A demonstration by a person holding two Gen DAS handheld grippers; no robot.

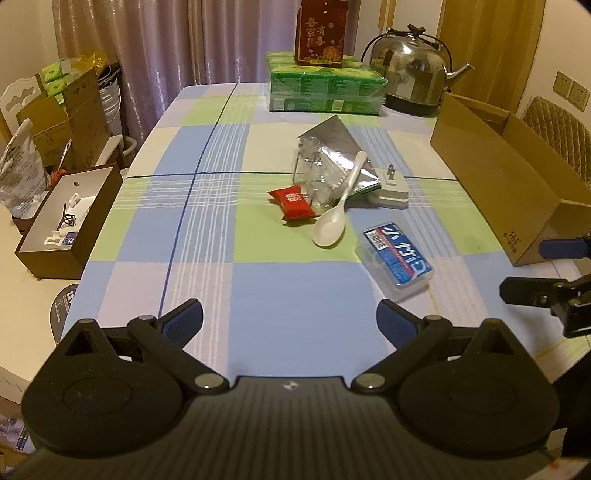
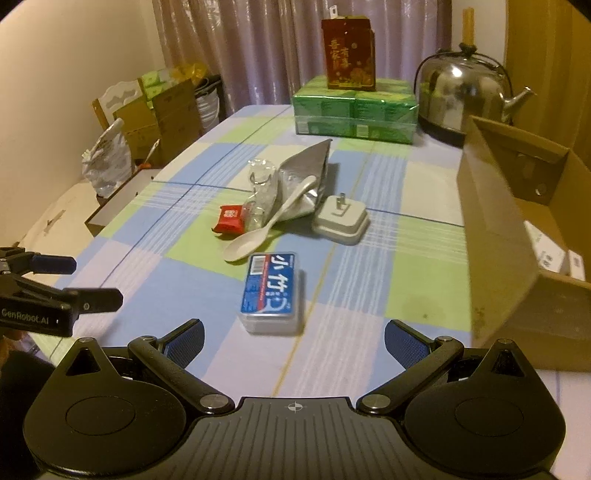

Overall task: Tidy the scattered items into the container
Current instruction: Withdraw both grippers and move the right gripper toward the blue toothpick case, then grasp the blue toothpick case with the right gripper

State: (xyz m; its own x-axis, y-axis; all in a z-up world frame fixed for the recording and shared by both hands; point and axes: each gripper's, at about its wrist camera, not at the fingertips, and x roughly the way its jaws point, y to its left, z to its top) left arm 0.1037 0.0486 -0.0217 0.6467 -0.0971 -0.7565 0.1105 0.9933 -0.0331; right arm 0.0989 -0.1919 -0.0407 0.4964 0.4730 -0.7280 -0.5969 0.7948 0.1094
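Scattered on the checked tablecloth lie a blue-labelled clear plastic case [image 1: 395, 256] [image 2: 271, 290], a white spoon [image 1: 334, 214] [image 2: 266, 229], a red snack packet [image 1: 293, 203] [image 2: 229, 218], a silver foil bag [image 1: 334, 157] [image 2: 304, 177] with crumpled clear plastic, and a white plug adapter [image 1: 391, 188] [image 2: 341, 219]. The open cardboard box [image 1: 509, 173] [image 2: 517, 236] stands at the table's right. My left gripper [image 1: 290, 325] [image 2: 85, 282] is open and empty over the near table. My right gripper [image 2: 293, 339] [image 1: 532, 267] is open and empty, just short of the case.
At the far end stand green tissue packs [image 1: 325, 86] with a red box [image 1: 321, 33] on top and a steel kettle [image 1: 413, 70]. Left of the table are a dark open box [image 1: 66, 218], cartons and a bag. White packages lie in the cardboard box [image 2: 554, 254].
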